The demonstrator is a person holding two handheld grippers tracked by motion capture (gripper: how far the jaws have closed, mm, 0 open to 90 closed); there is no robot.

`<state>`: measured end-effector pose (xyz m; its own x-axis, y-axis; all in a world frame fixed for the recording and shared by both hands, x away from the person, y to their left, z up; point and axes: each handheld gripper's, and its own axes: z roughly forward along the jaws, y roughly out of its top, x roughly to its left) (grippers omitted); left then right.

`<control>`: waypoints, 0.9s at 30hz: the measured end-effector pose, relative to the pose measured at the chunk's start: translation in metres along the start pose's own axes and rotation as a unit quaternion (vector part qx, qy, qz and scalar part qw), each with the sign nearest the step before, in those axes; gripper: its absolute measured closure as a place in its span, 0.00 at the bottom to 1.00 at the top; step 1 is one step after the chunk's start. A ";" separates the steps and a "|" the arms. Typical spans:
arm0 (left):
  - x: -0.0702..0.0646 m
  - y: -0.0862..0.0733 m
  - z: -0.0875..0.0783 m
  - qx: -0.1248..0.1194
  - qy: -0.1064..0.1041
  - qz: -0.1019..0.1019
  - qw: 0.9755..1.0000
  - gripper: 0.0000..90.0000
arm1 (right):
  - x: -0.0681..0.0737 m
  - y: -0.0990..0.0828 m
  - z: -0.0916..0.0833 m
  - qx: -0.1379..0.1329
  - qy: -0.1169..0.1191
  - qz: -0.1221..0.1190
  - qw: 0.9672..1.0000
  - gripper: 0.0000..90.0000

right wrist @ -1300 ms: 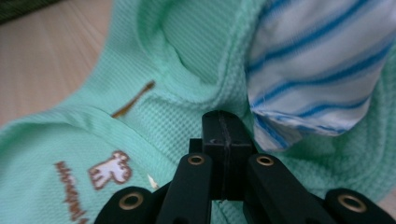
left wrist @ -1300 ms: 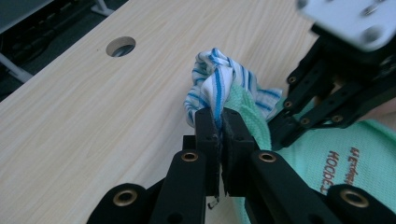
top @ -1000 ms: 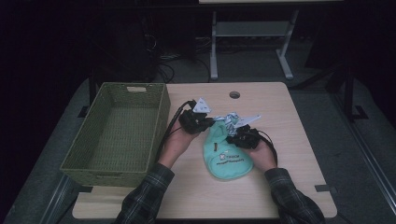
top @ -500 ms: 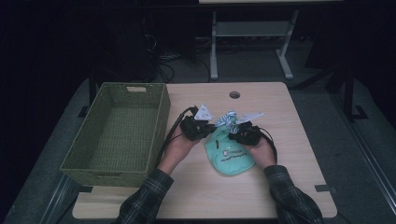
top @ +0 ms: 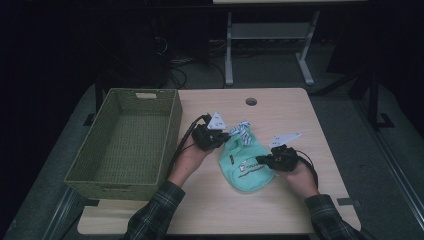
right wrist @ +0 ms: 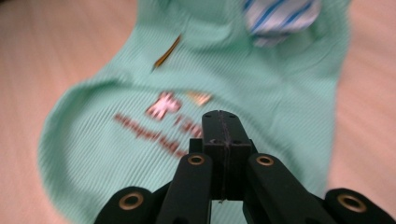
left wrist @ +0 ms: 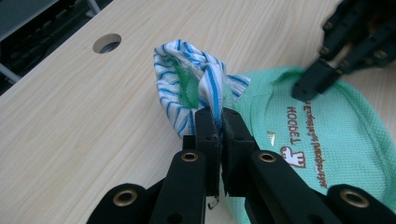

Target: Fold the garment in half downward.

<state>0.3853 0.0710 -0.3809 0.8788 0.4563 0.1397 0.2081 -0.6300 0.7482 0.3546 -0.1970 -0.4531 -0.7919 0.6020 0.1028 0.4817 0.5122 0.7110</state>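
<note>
The left gripper (left wrist: 218,122) has its jaws pinched tight on the blue-and-white striped trim (left wrist: 196,88) of a mint-green garment (left wrist: 322,135), and the trim bunches up in a loop just above the jaw tips. In the high view the same gripper (top: 216,137) sits at the upper left edge of the garment (top: 245,167), with the striped trim (top: 241,131) poking out beside it.

The right gripper (right wrist: 223,122) has its jaws pressed flat together with nothing between them, and they hover over the printed front of the garment (right wrist: 116,140); whether the tips touch the cloth I cannot tell. In the high view this gripper (top: 265,161) lies at the garment's right edge, and in the left gripper view its dark jaw tip (left wrist: 312,84) reaches onto the green cloth.

The garment lies flat on the wooden surface (top: 300,115), roughly at its middle, with red lettering across its front. A green woven basket (top: 165,135) stands at the surface's left side, just beside the left hand (top: 187,160). A round hole (top: 251,101) sits near the far edge of the surface.
</note>
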 end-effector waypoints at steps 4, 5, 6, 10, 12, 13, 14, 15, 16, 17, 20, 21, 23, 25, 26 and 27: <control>-0.001 0.000 -0.001 -0.005 -0.001 0.003 1.000 0.96 | 0.005 -0.010 0.003 0.018 0.006 -0.005 1.000 1.00; -0.001 0.001 -0.001 -0.005 -0.001 0.003 1.000 0.96 | 0.005 -0.013 0.006 0.026 0.004 -0.003 1.000 1.00; -0.001 0.001 -0.002 -0.005 -0.002 0.005 1.000 0.96 | 0.005 -0.014 0.007 0.030 0.006 -0.004 1.000 1.00; -0.004 0.001 -0.004 -0.011 -0.006 0.009 1.000 0.96 | 0.005 -0.014 0.007 0.033 0.006 -0.001 0.999 1.00; -0.007 0.002 -0.006 -0.015 -0.010 0.013 1.000 0.96 | 0.004 -0.014 0.009 0.029 0.006 0.002 1.000 1.00; -0.008 0.002 -0.007 -0.015 -0.011 0.016 1.000 0.96 | 0.005 -0.013 0.010 0.027 0.006 0.004 1.000 1.00; -0.010 0.002 -0.009 -0.017 -0.014 0.015 1.000 0.96 | 0.005 -0.013 0.010 0.027 0.005 0.007 1.000 1.00; -0.011 0.001 -0.009 -0.018 -0.016 0.016 1.000 0.96 | 0.005 -0.012 0.011 0.027 0.003 0.005 1.000 1.00; -0.014 0.001 -0.010 -0.020 -0.020 0.021 0.999 0.96 | 0.005 -0.011 0.012 0.026 0.002 0.005 1.000 1.00; -0.016 0.001 -0.011 -0.021 -0.023 0.022 0.999 0.96 | 0.005 -0.010 0.013 0.026 0.000 -0.001 1.000 1.00; -0.024 -0.001 -0.013 -0.023 -0.031 0.028 0.999 0.96 | 0.005 -0.008 0.016 0.025 -0.003 -0.002 1.000 1.00; -0.026 -0.001 -0.014 -0.022 -0.034 0.031 0.999 0.96 | 0.006 -0.007 0.017 0.023 -0.004 0.000 1.000 1.00; -0.030 -0.002 -0.014 -0.026 -0.042 0.029 0.998 0.96 | 0.006 -0.006 0.018 0.025 -0.007 0.002 1.000 1.00; -0.035 -0.002 -0.014 -0.030 -0.050 0.028 0.998 0.96 | 0.006 -0.004 0.020 0.023 -0.009 0.003 1.000 1.00; -0.038 -0.002 -0.013 -0.030 -0.055 0.030 0.998 0.96 | 0.006 -0.003 0.020 0.024 -0.010 0.003 1.000 1.00; -0.040 -0.003 -0.011 -0.031 -0.060 0.028 0.997 0.96 | 0.006 -0.003 0.022 0.022 -0.010 0.003 1.000 1.00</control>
<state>0.3444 0.0613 -0.3812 0.9345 0.3399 0.1062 0.1331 -0.6100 0.7812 0.3569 -0.1817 -0.4694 -0.7813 0.6170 0.0937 0.5035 0.5346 0.6787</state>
